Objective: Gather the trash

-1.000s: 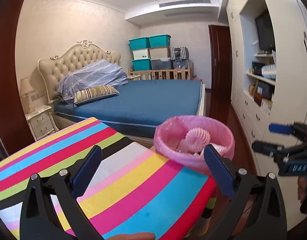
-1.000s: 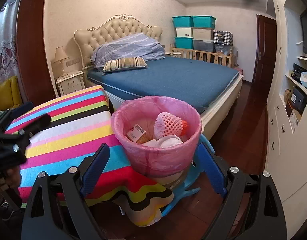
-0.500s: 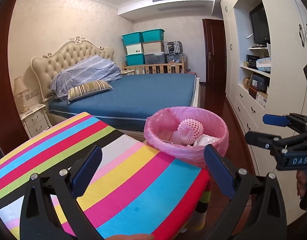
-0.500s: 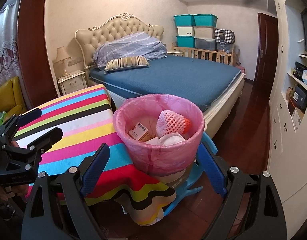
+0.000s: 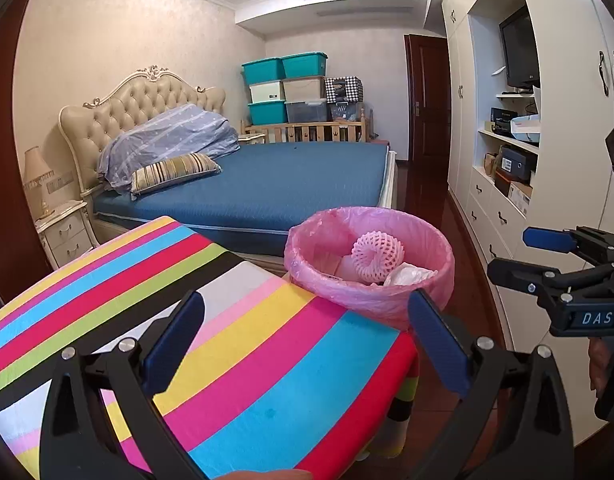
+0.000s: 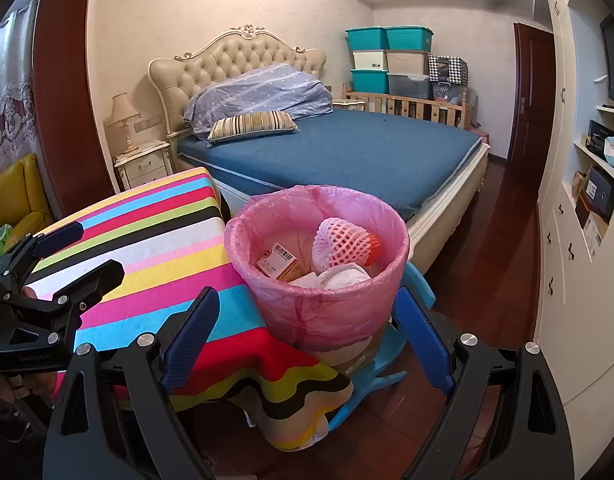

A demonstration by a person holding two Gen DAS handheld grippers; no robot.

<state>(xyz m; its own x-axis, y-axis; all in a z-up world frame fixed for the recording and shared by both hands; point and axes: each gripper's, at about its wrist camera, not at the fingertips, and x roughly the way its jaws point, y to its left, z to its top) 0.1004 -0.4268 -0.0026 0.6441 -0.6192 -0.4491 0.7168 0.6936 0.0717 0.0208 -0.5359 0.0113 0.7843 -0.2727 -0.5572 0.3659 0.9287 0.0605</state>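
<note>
- Both views have drawn back slightly from the pink-lined trash bin.
- Left gripper and right gripper: jaws wide apart, empty, touching nothing.
- Bin beside the striped table holds foam netting and a barcoded box.
- "DAS" reads on the right gripper.

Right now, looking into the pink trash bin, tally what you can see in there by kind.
Foam fruit net, with something orange showing at its end: 1
Small orange and white carton with a barcode: 1
Crumpled white paper or tissue, pieces hard to separate: 1 clump
Total: 3 visible in the bin; anything underneath is hidden.
</note>
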